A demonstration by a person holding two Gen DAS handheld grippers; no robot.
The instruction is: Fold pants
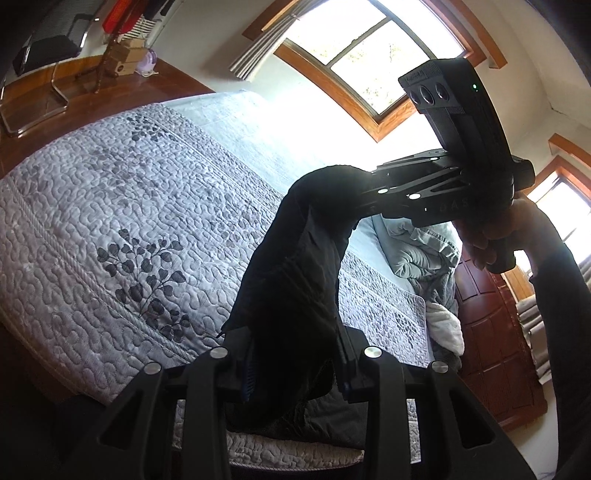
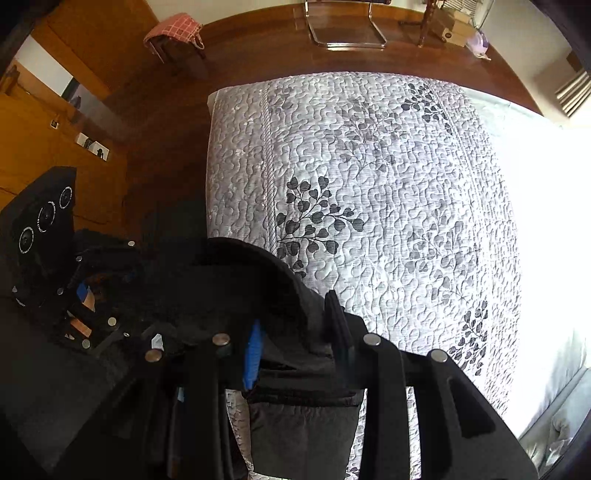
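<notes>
Black pants [image 1: 295, 280] hang in the air above a bed with a grey quilted cover [image 1: 110, 206]. My left gripper [image 1: 291, 354] is shut on one part of the pants' edge. My right gripper [image 2: 295, 343] is shut on another part of the pants [image 2: 229, 288]. The fabric stretches between the two grippers, and its lower part droops toward the bed's near edge. In the left wrist view the right gripper [image 1: 343, 184] is held up to the right by a hand. In the right wrist view the left gripper [image 2: 122, 295] sits at the left, partly hidden by fabric.
The quilt [image 2: 388, 203] covers most of the bed. A crumpled grey blanket [image 1: 424, 251] lies at its head end. Wooden floor [image 2: 166, 147], a metal-framed chair [image 2: 347, 29] and a stool with a red checked cloth [image 2: 173, 29] stand beyond the bed. Windows [image 1: 369, 55] glare brightly.
</notes>
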